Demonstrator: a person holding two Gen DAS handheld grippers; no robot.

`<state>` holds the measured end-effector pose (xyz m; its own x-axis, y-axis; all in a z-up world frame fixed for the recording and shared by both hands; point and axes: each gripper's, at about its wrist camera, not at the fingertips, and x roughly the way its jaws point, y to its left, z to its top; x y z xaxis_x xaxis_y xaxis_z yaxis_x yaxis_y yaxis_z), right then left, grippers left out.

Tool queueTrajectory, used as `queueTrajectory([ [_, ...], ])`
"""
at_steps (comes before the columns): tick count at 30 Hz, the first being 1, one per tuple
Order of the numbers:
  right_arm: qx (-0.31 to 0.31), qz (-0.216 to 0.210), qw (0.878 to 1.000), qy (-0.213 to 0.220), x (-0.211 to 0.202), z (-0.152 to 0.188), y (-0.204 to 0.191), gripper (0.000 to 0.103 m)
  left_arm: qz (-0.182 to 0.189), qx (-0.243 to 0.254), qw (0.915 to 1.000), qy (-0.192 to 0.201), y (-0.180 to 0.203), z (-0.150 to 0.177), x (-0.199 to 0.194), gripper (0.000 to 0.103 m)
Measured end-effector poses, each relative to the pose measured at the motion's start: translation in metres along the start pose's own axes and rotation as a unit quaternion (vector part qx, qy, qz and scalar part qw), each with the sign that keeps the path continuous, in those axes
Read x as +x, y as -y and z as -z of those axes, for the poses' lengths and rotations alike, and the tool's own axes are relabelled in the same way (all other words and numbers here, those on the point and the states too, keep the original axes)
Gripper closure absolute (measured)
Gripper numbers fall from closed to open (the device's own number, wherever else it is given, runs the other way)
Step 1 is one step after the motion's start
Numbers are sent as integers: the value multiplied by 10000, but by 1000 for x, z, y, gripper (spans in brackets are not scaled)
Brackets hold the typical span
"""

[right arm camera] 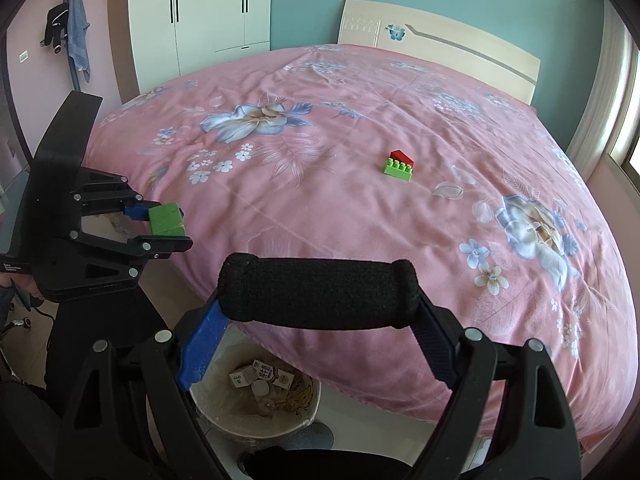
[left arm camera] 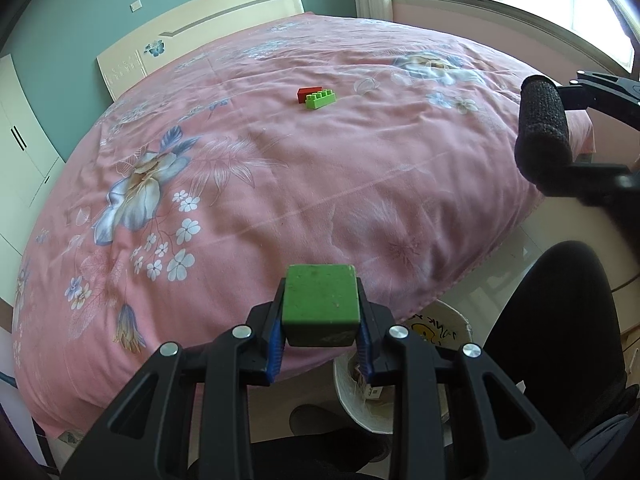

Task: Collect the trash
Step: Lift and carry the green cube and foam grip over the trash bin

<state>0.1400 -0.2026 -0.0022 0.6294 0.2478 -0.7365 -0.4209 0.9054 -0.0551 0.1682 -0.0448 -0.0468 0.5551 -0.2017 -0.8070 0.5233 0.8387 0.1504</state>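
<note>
Gripping a green block [left arm camera: 319,304], the left gripper [left arm camera: 320,332] has both blue pads pressed against the block's sides, so its jaws are closed on it. In the left wrist view the block sits over the near edge of the bed [left arm camera: 280,168], with the bin [left arm camera: 400,412] partly visible below and just right of the fingers. In the right wrist view the same gripper appears at the left, beside the bed edge, with the block [right arm camera: 168,220] clamped between its fingers. The right gripper [right arm camera: 318,340] holds a black foam roller [right arm camera: 318,294] lengthwise between its blue pads; each end of the roller meets a pad, so the wide jaws are closed on it. The roller hangs above the near bed edge, and the bin [right arm camera: 256,428] stands on the floor directly below and slightly left, against the bed side. The bin contains several small pieces, including printed tiles and a round white disc. Out on the pink floral bedcover, well apart from both grippers, lie a green brick [right arm camera: 397,169] and a red brick [right arm camera: 401,155], touching each other, the red one behind the green. A dark-clothed leg [left arm camera: 560,340] of the person shows at the right of the left wrist view.
</note>
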Motion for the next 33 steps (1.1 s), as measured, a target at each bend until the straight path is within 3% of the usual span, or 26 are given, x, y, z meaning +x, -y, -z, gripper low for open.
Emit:
queueTrajectory([
  [20, -390, -244, 9970, -623, 42, 68, -57, 19, 368, 115, 9973, -625, 36, 60, 39, 71],
  [33, -525, -324, 9921, -1094, 80, 95, -70, 19, 590, 61, 9927, -1053, 49, 85, 73, 71],
])
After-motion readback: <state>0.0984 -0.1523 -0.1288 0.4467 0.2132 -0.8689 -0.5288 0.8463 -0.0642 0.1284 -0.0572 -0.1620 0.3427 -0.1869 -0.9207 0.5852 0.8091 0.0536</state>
